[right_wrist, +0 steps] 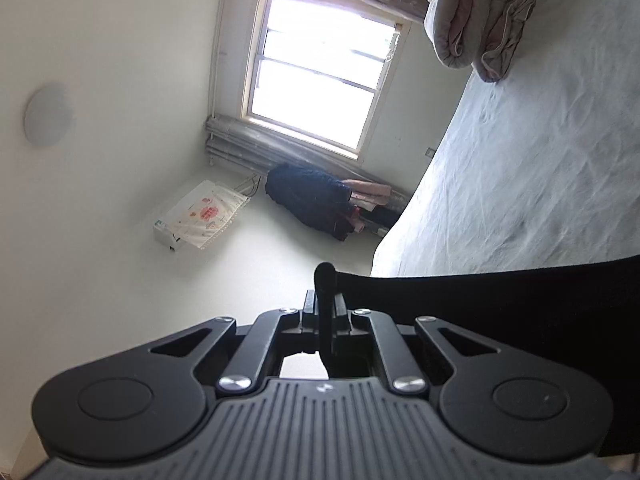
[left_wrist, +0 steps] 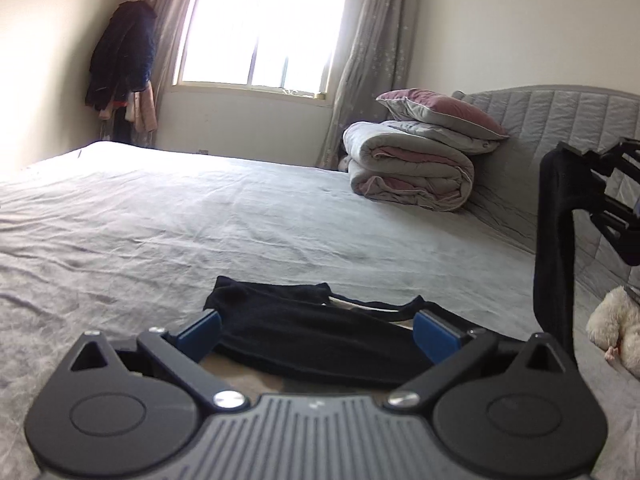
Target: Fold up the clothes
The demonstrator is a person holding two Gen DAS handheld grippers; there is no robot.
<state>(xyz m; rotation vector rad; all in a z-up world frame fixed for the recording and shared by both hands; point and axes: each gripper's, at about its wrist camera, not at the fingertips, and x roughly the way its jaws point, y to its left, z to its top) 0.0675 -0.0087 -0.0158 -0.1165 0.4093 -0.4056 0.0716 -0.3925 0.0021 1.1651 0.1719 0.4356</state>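
Pinching only the black garment hem, right hand-held gripper risks slippage; left hand-held gripper gapes empty above bed.

Daylight is blowing out the window in both views. Bed sheet is glaring near it, fisheye is bending the edges, corners are vignetting dark, everything slightly soft.

No legible text — only blurred marks.
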